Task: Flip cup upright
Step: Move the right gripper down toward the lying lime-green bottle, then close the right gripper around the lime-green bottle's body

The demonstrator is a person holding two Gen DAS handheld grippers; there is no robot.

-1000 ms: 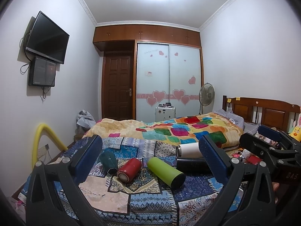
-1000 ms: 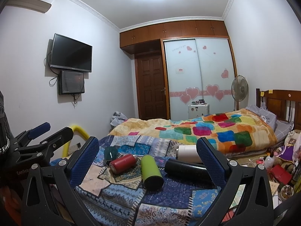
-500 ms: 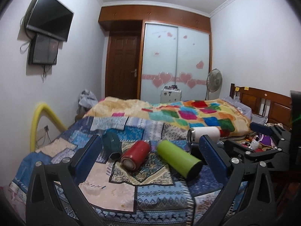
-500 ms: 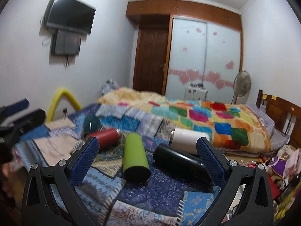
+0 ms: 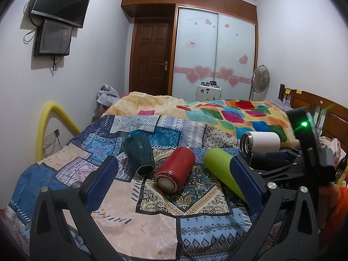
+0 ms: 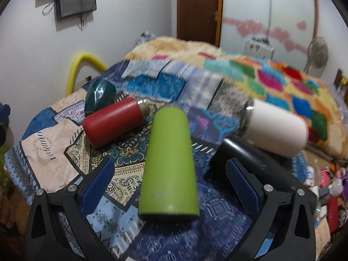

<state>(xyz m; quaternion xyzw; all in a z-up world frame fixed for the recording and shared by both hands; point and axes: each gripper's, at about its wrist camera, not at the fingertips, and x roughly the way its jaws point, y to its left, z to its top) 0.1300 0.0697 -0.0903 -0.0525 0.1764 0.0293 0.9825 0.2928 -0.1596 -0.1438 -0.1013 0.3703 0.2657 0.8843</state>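
Bedroom setting, patchwork quilt (image 5: pixel 139 215) spread over the near end of a bed as working surface. From my left wrist view I log: left gripper (image 5: pixel 174 180), blue-padded fingers spread wide and holding nothing, hovering above the quilt; dark green faceted cup (image 5: pixel 139 154) lying on its side; red cup (image 5: pixel 175 169) just beside it, also on its side, its flat end toward the camera; lime green cup (image 5: pixel 219 169) on its side, partly hidden behind the right-hand finger; white cup (image 5: pixel 260 142) lying farther back, threaded mouth pointing left. Also noted: wall television (image 5: pixel 59 2), wooden door (image 5: pixel 151 57), yellow tube (image 5: pixel 46 126) by the wall, colourful blanket (image 5: pixel 228 114), and the other gripper's body at the right edge. From my right wrist view, somewhat blurred, I log: right gripper (image 6: pixel 171 187), fingers spread apart and gripping nothing, with the lime green cup (image 6: pixel 170 165) lying on its side between them, wide end nearest the camera; red cup (image 6: pixel 113 120) to its left; dark green faceted cup (image 6: pixel 100 93) behind that; black cup (image 6: pixel 235 154) on its side by the right-hand finger; white cup (image 6: pixel 276 131) just behind it.
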